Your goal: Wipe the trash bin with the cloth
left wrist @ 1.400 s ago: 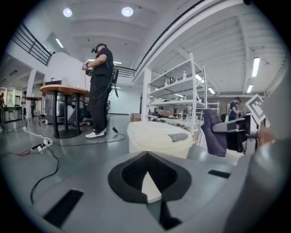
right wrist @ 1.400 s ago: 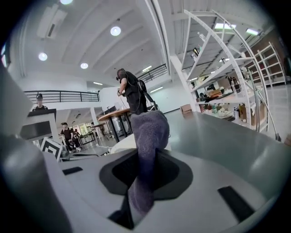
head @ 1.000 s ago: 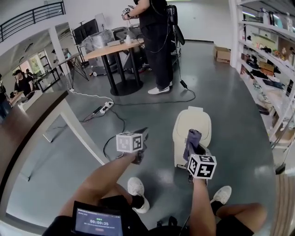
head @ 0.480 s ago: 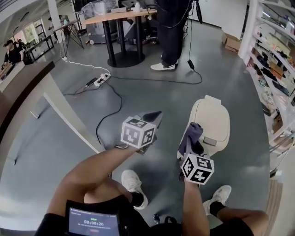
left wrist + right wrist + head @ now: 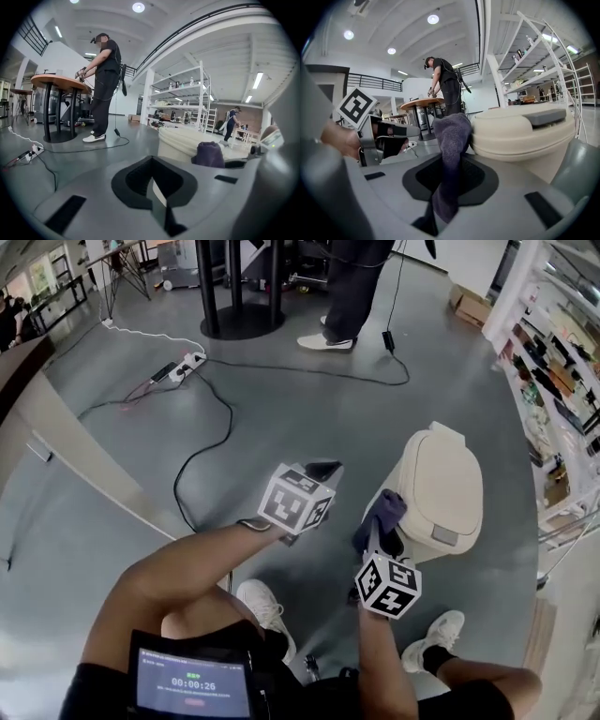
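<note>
The right gripper (image 5: 379, 532) fingers clamp the soft, limp cloth (image 5: 451, 140) by one end at the probably light, rigid trash bin (image 5: 441, 488); the left gripper (image 5: 319, 474) fingers are together, empty.

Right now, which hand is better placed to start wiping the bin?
Right. The right tongs are shut on the purple cloth, which lies against the bin. The left tongs are shut with nothing in them, apart from the bin.

I see glossy grey floor (image 5: 309, 418), a white power strip (image 5: 178, 368) on it, white shelving (image 5: 562, 371) at my right, round wooden table (image 5: 54, 80), recessed ceiling lights (image 5: 138, 7).
</note>
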